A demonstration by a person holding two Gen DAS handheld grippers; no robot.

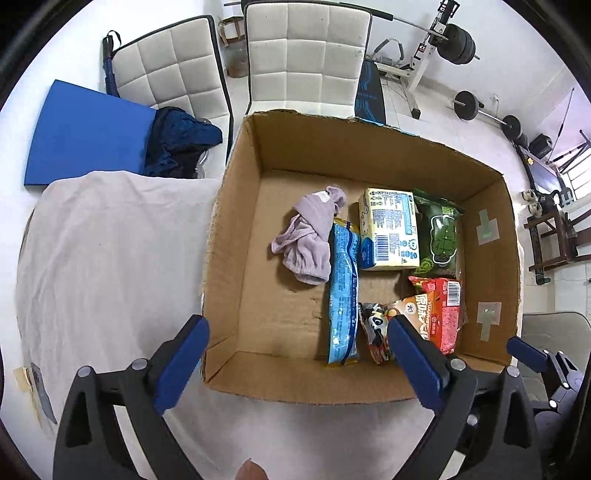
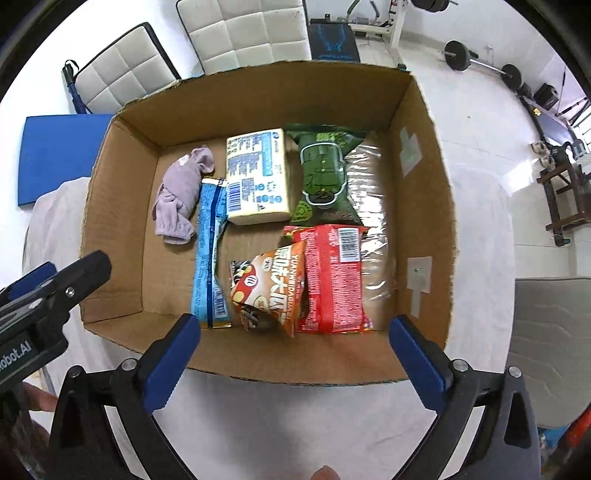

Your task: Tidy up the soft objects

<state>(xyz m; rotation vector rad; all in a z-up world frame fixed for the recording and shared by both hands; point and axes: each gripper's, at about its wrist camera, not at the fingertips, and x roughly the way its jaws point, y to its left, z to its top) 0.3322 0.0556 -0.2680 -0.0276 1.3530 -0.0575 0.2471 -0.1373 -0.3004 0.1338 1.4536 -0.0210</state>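
An open cardboard box (image 1: 236, 258) (image 2: 118, 206) stands on a table with a white cloth (image 1: 103, 258). Inside lie a crumpled lilac garment (image 1: 310, 236) (image 2: 181, 195), a long blue packet (image 1: 343, 295) (image 2: 210, 251), a yellow tissue pack (image 1: 389, 229) (image 2: 256, 177), a green snack bag (image 1: 439, 236) (image 2: 325, 177), a red packet (image 1: 447, 310) (image 2: 332, 280) and an orange snack bag (image 1: 376, 332) (image 2: 269, 291). My left gripper (image 1: 295, 354) is open and empty above the box's near wall. My right gripper (image 2: 293, 350) is open and empty over the same wall.
Two white padded chairs (image 1: 306, 55) (image 2: 243, 33) stand behind the table. A blue mat (image 1: 88, 133) (image 2: 55, 155) and dark blue cloth (image 1: 181, 144) lie at the left. Weight equipment (image 1: 458, 48) stands at the back right. A grey cushion (image 2: 550, 347) lies at the right.
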